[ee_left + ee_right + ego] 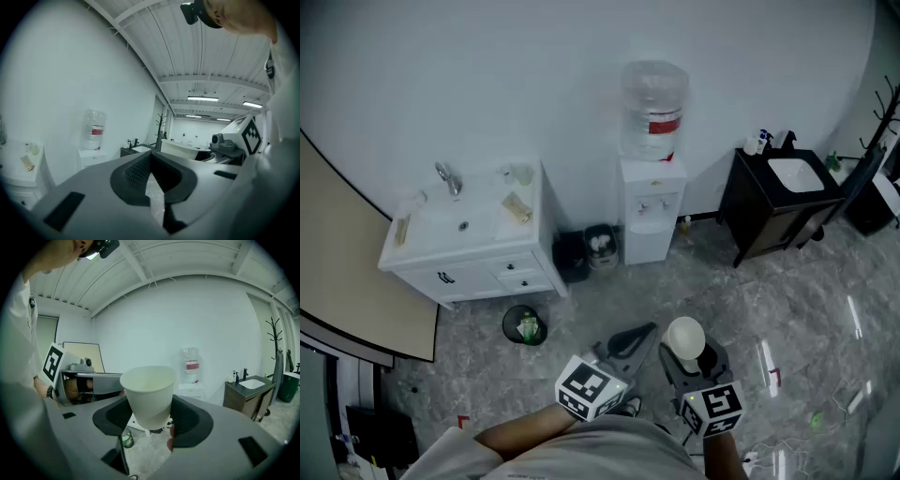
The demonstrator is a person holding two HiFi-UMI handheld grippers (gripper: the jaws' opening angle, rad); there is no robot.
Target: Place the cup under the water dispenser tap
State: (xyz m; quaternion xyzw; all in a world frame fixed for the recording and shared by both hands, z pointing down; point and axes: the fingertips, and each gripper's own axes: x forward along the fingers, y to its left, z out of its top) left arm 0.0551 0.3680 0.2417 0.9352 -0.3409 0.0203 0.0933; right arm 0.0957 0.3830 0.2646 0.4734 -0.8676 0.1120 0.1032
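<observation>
A white paper cup [684, 336] stands upright between the jaws of my right gripper [688, 354], which is shut on its lower half. In the right gripper view the cup [147, 394] fills the middle, its open mouth up, and the right gripper [151, 419] presses on both its sides. The white water dispenser [652, 202], with a clear bottle on top, stands against the far wall, well beyond the cup. It also shows as the dispenser [190, 369] and the dispenser [93, 138]. My left gripper [636, 337] is shut and holds nothing; the left gripper [150, 174] has its tips together.
A white vanity with a sink [464, 230] stands left of the dispenser, with two dark bins [586, 251] between them. A round bin [525, 325] sits on the marble floor ahead of me. A dark cabinet with a basin [778, 197] and a coat rack [886, 122] are at the right.
</observation>
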